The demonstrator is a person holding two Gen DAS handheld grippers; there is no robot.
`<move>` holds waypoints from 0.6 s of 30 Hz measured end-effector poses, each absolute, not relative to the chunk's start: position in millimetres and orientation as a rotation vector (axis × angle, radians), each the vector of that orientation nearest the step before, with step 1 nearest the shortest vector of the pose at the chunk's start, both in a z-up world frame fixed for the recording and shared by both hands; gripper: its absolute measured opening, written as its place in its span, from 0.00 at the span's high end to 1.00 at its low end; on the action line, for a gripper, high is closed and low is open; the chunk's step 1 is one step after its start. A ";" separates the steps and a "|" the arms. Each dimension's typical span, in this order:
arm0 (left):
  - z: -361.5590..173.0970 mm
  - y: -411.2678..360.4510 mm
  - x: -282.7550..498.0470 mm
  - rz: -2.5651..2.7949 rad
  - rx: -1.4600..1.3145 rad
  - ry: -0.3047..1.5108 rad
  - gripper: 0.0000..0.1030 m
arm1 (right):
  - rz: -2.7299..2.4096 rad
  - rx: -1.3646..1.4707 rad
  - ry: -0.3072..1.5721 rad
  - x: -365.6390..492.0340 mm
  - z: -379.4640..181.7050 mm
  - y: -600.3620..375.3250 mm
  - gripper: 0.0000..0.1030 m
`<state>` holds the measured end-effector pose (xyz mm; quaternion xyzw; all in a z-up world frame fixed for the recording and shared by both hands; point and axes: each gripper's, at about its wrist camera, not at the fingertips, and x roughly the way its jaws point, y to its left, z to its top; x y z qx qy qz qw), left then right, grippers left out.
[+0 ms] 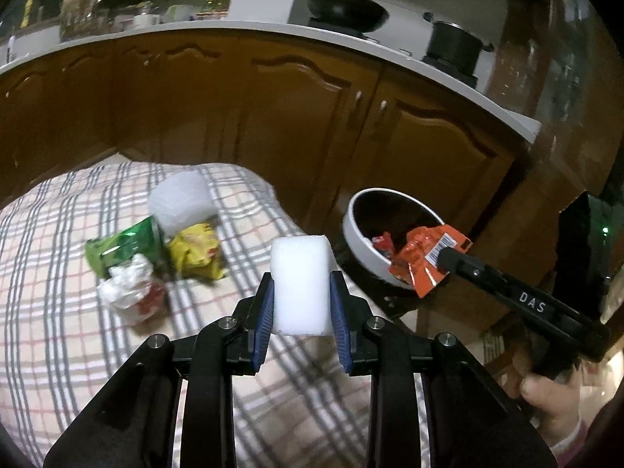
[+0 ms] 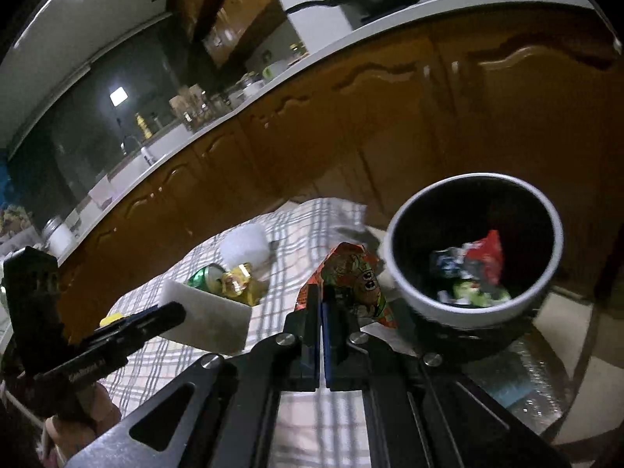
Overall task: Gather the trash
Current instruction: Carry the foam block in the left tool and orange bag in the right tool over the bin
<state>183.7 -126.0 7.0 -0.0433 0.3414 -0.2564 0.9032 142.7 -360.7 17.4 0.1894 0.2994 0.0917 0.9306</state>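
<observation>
My left gripper [image 1: 301, 304] is clamped on a white foam block [image 1: 300, 284], its blue pads [image 1: 264, 312] pressed against both sides, and I hold it above the checked cloth [image 1: 58, 331]. From the right wrist view the same block [image 2: 206, 321] shows at the tip of that gripper [image 2: 171, 318], off to my left.

My right gripper [image 2: 323, 304] is pinched tight on an orange wrapper [image 2: 351, 280] — the jaws meet with only the foil between them. In the left view the wrapper [image 1: 427, 259] hangs at the rim of the bin [image 1: 353, 234], partly over its opening. The bin [image 2: 553, 249] is white outside, dark inside, and already has some red, green and white scraps [image 2: 472, 273] in it.

On the cloth lie more pieces, close together — a green packet [image 1: 117, 249], a yellow packet [image 1: 195, 253], a crumpled white-and-red wad [image 1: 130, 292] and a white roll [image 1: 181, 202] behind them.
</observation>
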 end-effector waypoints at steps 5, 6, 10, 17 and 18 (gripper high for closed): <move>11.9 -148.2 185.7 -0.557 -0.068 0.700 0.75 | 0.144 0.404 0.601 128.5 14.8 -387.2 1.00; 12.6 -152.0 186.0 -0.561 -0.064 0.699 0.75 | 0.136 0.407 0.599 126.8 14.6 -391.5 1.00; 17.3 -169.7 189.5 -0.579 -0.054 0.693 0.75 | 0.111 0.419 0.589 121.0 14.3 -407.6 1.00; 22.5 -205.9 195.2 -0.608 -0.035 0.680 0.75 | 0.074 0.434 0.573 119.9 13.9 -432.5 1.00; 23.3 -210.3 197.5 -0.611 -0.033 0.679 0.75 | 0.070 0.433 0.571 120.2 13.9 -434.7 1.00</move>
